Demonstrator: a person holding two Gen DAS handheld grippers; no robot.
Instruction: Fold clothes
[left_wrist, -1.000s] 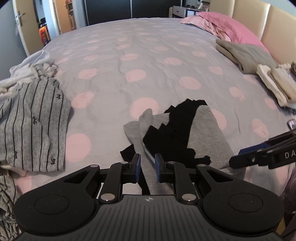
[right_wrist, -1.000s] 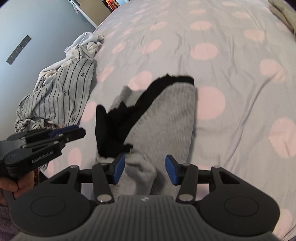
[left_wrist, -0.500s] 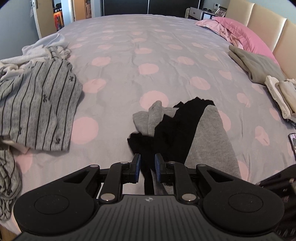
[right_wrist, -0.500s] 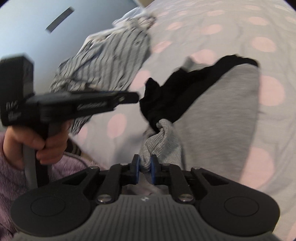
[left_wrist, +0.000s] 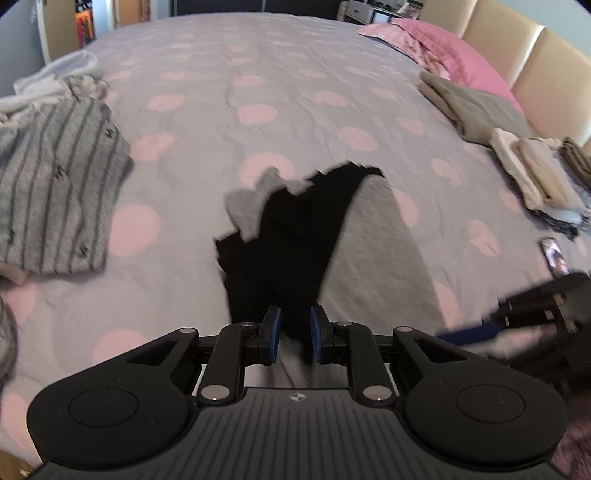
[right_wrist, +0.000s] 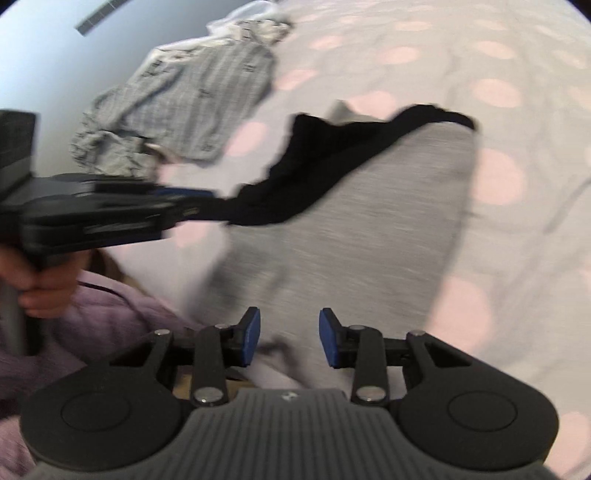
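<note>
The bed (left_wrist: 295, 92), under a grey cover with pink dots, fills both views. On it, at centre frame, lies the task's piece: one grey and black garment (left_wrist: 373, 236), half spread, its black part running down the left wrist view to the lower middle. One striped grey garment (left_wrist: 55, 184) lies crumpled at the left edge of that view, with a pale cloth behind it. At the right edge there is one stack of folded clothes (left_wrist: 532, 177), one folded olive piece (left_wrist: 476, 107) above it and one pink pillow (left_wrist: 461, 51) in the upper right; one phone (left_wrist: 553, 254) lies lower right.

Two grippers are at work. The left gripper (left_wrist: 294, 328) has black fabric between its blue pads, and the jaws are opening slightly, though the right wrist view shows the cloth stretched from its tips, so I judge it gripped. The right gripper (right_wrist: 290, 330) is opening too; its pads stand apart over the grey hem, pressing nothing.

The risk (a real one with blur this heavy) is that the left jaws slacken enough for the black edge to slip, letting the fabric bunch. The right gripper could also close on two layers at once, which would crease the fold.
</note>
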